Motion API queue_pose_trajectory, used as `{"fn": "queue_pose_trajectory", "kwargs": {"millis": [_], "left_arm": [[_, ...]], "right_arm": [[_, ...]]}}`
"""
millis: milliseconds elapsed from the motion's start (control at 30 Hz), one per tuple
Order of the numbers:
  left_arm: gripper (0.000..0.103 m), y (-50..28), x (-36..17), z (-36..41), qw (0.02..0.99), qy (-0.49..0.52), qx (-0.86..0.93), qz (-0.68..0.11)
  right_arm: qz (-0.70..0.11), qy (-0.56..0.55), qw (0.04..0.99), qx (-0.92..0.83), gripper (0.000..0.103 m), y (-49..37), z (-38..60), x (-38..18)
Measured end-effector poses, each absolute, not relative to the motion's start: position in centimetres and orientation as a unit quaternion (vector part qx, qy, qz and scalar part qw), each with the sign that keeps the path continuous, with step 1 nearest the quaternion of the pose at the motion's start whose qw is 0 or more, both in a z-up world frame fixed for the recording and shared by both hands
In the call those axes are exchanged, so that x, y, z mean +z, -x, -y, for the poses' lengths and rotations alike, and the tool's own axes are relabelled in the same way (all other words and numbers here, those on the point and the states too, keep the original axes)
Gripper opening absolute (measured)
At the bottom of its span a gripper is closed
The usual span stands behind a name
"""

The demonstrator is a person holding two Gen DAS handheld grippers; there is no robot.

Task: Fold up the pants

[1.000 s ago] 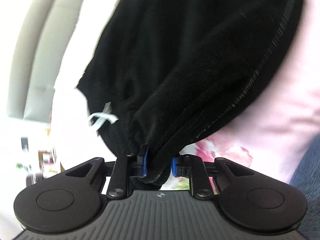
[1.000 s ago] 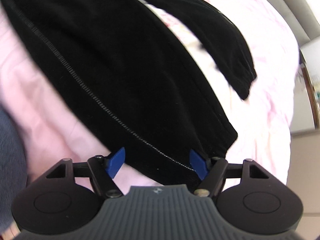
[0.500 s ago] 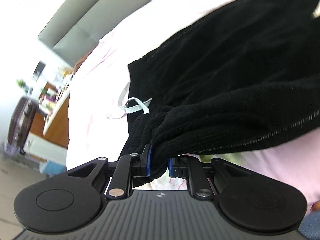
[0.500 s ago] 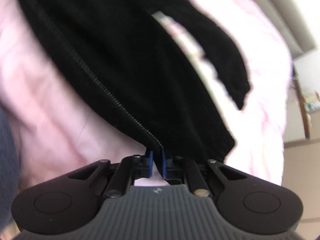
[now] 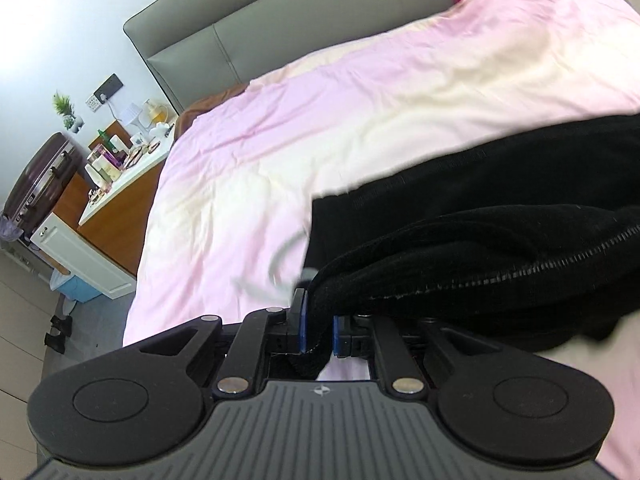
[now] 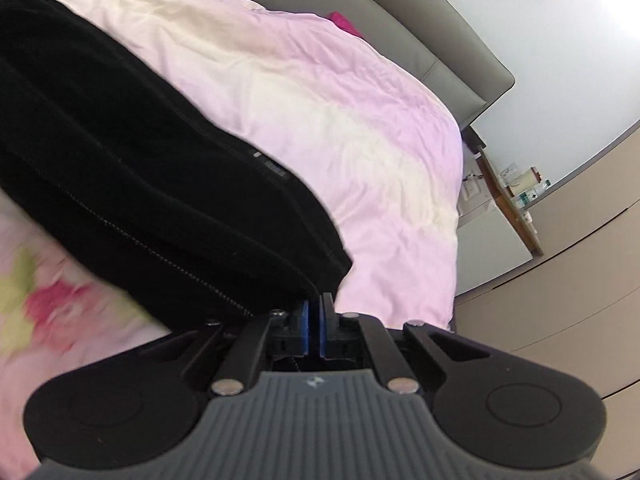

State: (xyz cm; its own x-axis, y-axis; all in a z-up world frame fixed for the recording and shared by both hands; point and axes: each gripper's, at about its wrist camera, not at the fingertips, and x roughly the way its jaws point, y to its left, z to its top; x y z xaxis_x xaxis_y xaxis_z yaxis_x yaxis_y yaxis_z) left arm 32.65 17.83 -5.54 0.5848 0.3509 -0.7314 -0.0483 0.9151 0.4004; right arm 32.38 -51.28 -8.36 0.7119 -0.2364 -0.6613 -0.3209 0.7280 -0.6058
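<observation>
My left gripper (image 5: 318, 330) has its jaws clamped on a bunched edge of the black pants (image 5: 500, 248), which lie doubled over on the pink bed cover (image 5: 320, 120), stitched seam showing. My right gripper (image 6: 315, 320) pinches a near corner of the pants (image 6: 140, 176), jaws almost touching.

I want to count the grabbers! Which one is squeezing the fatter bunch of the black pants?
The left gripper: a thick roll of the pants keeps its blue pads apart. The right gripper pinches only a thin edge.
</observation>
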Motion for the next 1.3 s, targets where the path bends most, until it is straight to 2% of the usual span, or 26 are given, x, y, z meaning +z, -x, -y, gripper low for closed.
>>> {"fn": "queue_pose_trajectory", "kwargs": {"millis": [167, 400, 600, 700, 1000, 1100, 1167, 1200, 1233, 1300], "left_arm": [[0.012, -41.2, -7.3, -17.5, 0.861, -0.187, 0.125, -0.457], [0.012, -47.1, -11.6, -16.5, 0.837, -0.189, 0.144, -0.493], [0.012, -46.9, -10.4, -17.3, 0.856, -0.158, 0.141, -0.472], [0.012, -49.0, -11.8, -17.7, 0.848, -0.154, 0.142, -0.486], [0.013, -53.0, -16.3, -18.0, 0.843, -0.141, 0.151, -0.496], [0.026, -52.9, -16.2, -18.0, 0.846, -0.143, 0.136, -0.496], [0.055, -52.6, -15.3, -18.2, 0.854, -0.127, 0.127, -0.488], [0.077, -52.3, -14.7, -18.3, 0.86, -0.12, 0.128, -0.479], [0.078, -52.0, -13.9, -18.5, 0.869, -0.11, 0.124, -0.467], [0.078, -51.3, -12.5, -19.0, 0.875, -0.088, 0.116, -0.461]], "right_arm": [[-0.403, 0.381, 0.832, 0.011, 0.0, -42.5, 50.2, -10.3], [-0.449, 0.379, 0.809, 0.003, 0.0, -52.5, 48.6, -16.0], [-0.44, 0.372, 0.817, 0.015, 0.0, -54.3, 48.8, -16.2], [-0.458, 0.338, 0.822, 0.017, 0.0, -56.1, 49.6, -16.0], [-0.476, 0.334, 0.813, -0.006, 0.0, -61.0, 47.5, -21.7], [-0.483, 0.334, 0.809, -0.015, 0.0, -61.6, 47.1, -22.5], [-0.482, 0.342, 0.806, -0.02, 0.012, -61.7, 46.8, -22.5], [-0.478, 0.346, 0.807, -0.026, 0.03, -61.5, 46.8, -22.3], [-0.471, 0.352, 0.809, -0.033, 0.052, -61.2, 46.8, -22.0], [-0.456, 0.35, 0.817, -0.04, 0.061, -60.4, 47.1, -21.2]]}}
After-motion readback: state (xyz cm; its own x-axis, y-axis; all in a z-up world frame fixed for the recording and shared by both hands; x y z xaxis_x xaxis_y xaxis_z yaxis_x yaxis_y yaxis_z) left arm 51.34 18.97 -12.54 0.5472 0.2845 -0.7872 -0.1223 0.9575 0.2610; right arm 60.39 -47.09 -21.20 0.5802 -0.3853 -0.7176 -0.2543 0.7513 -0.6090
